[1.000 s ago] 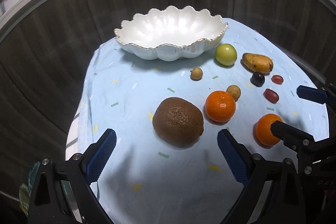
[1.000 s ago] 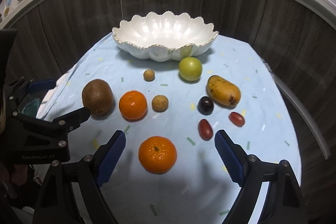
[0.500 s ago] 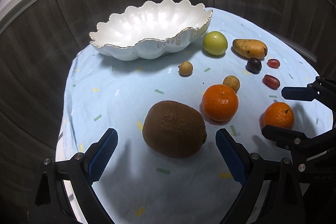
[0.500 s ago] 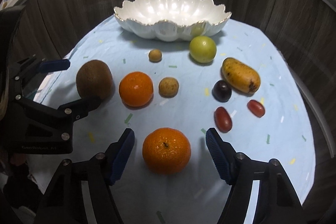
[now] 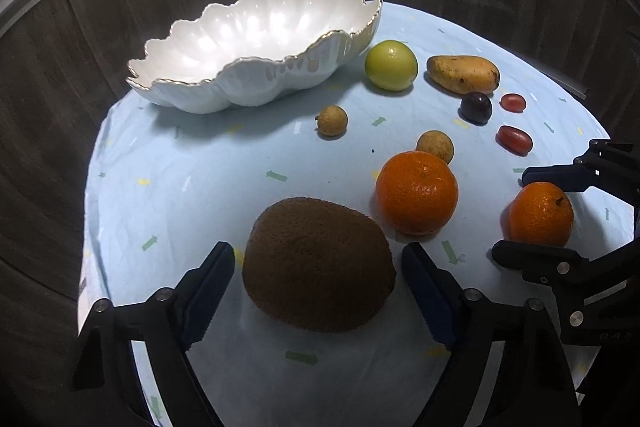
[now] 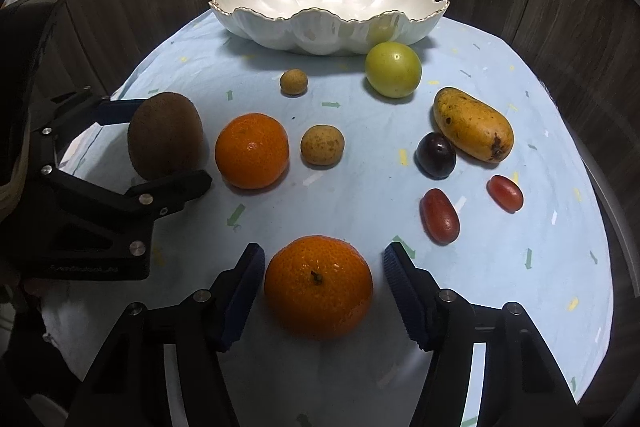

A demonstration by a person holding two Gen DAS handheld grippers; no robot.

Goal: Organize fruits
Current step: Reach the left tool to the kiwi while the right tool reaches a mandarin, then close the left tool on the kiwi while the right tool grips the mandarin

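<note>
My left tool (image 5: 318, 285) hangs low, spread open around the kiwi (image 5: 318, 264). My right tool (image 6: 320, 281) likewise brackets a tangerine (image 6: 319, 286), ungripped; contact is unclear.

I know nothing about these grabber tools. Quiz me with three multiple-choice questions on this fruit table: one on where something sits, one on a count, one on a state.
1. Where is the kiwi?
A. in the bowl
B. between the left gripper's fingers, on the cloth
C. beside the mango

2. How many oranges are on the cloth?
A. one
B. two
C. four

3. What is in the white bowl?
A. nothing
B. grapes
C. an orange

Answers:
1 B, both blue pads flank the kiwi.
2 B, one orange sits between the right gripper's fingers, another orange lies next to the kiwi.
3 A, its inside shows only white glaze.
</note>
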